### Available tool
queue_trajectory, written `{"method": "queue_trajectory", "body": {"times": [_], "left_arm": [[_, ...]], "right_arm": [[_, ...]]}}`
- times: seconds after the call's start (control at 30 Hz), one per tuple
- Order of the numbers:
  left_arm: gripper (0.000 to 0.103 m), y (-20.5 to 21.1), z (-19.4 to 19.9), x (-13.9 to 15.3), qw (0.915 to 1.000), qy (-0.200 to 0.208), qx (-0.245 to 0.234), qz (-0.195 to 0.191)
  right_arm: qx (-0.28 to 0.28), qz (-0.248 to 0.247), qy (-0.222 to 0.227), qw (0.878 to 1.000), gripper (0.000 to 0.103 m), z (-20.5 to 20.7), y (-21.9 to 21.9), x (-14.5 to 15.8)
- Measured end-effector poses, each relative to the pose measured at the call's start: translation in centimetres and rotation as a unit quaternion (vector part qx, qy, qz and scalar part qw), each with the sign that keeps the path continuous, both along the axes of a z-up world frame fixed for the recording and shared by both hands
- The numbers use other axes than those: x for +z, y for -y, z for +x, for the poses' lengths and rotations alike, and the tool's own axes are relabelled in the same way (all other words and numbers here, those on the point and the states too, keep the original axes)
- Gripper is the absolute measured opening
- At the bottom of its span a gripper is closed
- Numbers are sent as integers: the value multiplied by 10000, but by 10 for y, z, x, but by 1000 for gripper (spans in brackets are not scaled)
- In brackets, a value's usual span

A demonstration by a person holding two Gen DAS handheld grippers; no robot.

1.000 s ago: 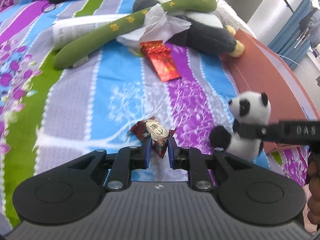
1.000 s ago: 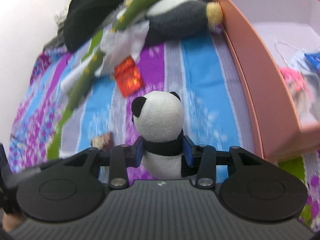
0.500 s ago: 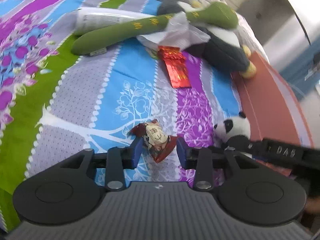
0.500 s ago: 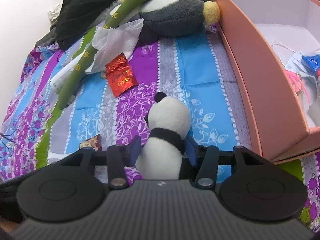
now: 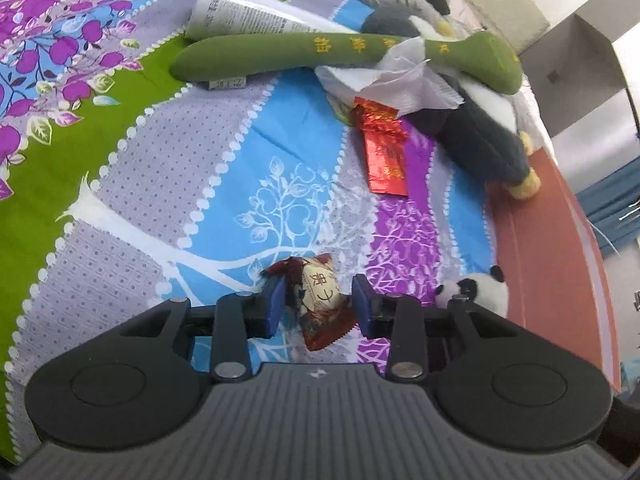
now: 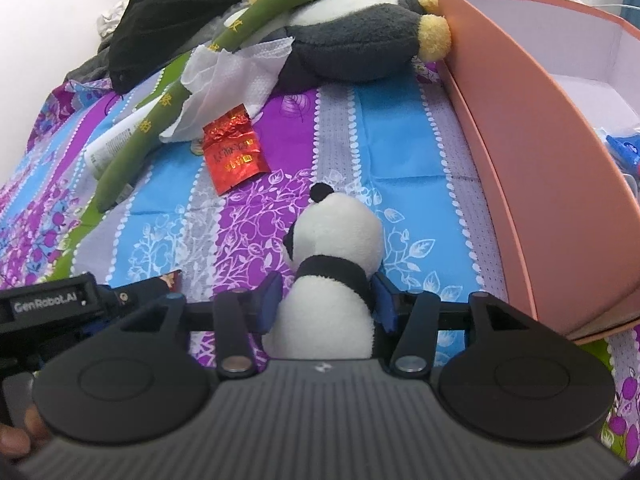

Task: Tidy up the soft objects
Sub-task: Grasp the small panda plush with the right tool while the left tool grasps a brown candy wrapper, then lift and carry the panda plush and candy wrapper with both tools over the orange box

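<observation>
My left gripper [image 5: 319, 306] is open, its blue pads [image 5: 276, 300] on either side of a brown-red snack wrapper [image 5: 320, 300] that lies on the bedspread. My right gripper [image 6: 326, 304] is open around a small panda plush [image 6: 334, 264] that rests on the bed; the pads stand close to its sides. The panda also shows in the left wrist view [image 5: 476, 290], next to the pink box [image 5: 560, 248]. A long green plush [image 5: 320, 54] lies across a large grey-and-white plush [image 6: 360, 40] at the far end.
The pink open box [image 6: 532, 148] stands along the right, holding small items. A red foil packet [image 6: 234, 156], crumpled white tissue [image 6: 232, 76], a white tube [image 5: 248, 16] and a black garment [image 6: 192, 4] lie on the striped floral bedspread [image 5: 160, 160].
Both grippers came down and opened: the left let go of the snack wrapper, the right let go of the panda, which now rests on the bed beside the box.
</observation>
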State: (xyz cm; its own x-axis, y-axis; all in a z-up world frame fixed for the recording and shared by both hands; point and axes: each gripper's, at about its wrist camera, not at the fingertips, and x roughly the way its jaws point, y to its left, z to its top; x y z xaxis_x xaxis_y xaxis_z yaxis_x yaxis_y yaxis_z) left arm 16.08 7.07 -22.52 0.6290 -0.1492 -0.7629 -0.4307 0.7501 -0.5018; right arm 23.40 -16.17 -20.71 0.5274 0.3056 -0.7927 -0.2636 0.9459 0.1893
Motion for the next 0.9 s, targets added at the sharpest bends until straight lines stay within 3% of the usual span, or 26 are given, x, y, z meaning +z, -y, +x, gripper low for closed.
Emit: {"method": "queue_trajectory", "body": {"times": [0.27, 0.9], "left_arm": [[32, 3, 2, 2, 9997, 45, -158, 181], [29, 17, -21, 51, 9943, 352, -649, 769]], "right_arm": [[86, 76, 27, 9999, 46, 3, 3, -5], [308, 188, 359, 9987, 46, -30, 9, 38]]}}
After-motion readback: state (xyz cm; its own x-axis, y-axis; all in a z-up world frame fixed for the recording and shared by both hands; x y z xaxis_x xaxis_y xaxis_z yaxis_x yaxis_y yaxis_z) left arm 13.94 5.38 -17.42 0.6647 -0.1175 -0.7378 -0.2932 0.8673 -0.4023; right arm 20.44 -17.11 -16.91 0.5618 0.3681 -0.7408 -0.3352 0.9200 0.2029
